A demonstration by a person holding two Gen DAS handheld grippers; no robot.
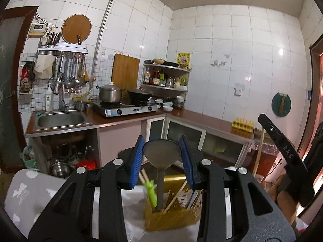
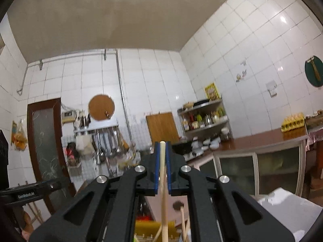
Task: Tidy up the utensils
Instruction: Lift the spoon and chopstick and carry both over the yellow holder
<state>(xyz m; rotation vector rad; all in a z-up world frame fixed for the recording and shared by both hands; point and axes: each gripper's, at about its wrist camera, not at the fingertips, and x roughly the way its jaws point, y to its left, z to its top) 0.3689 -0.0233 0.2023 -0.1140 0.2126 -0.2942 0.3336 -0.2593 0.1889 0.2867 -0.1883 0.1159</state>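
Kitchen, white-tiled walls, L-shaped reddish countertop [image 1: 201, 119] running from steel sink [image 1: 60, 120] past two-burner stove [image 1: 125, 110] to corner shelf [image 1: 166, 76] of bottles, then along right wall to yellow egg tray [image 1: 243, 124]. Steel pot [image 1: 110, 93] and black wok [image 1: 140, 95] on the burners. Cutting board [image 1: 125, 73] leaning upright on wall behind stove; round board [image 1: 76, 28] hung above utensil rack [image 1: 62, 49], ladles hanging beneath it. Glass-front cabinets under counter.

Near field, left wrist view: yellow utensil holder [image 1: 171, 213] standing on white-covered surface [image 1: 133, 209] just below left gripper [image 1: 161, 157]. Holder contains metal spatula [image 1: 161, 155], blade up, handle down into a compartment — plus green-handled tool [image 1: 151, 193] tilted left and several chopsticks [image 1: 177, 193] leaning. Left gripper released, blue pads spread either side of spatula blade, not touching it. Holder's front edge close to the surface's near edge; exact margin not discernible.

Right wrist view: right gripper [image 2: 162, 167] clenched on single wooden chopstick [image 2: 163, 173], held roughly upright, lower end reaching down toward holder top [image 2: 149, 228]; whether tip is inside a compartment cannot be told. Frame slightly blurred. Open floor between holder and counter.
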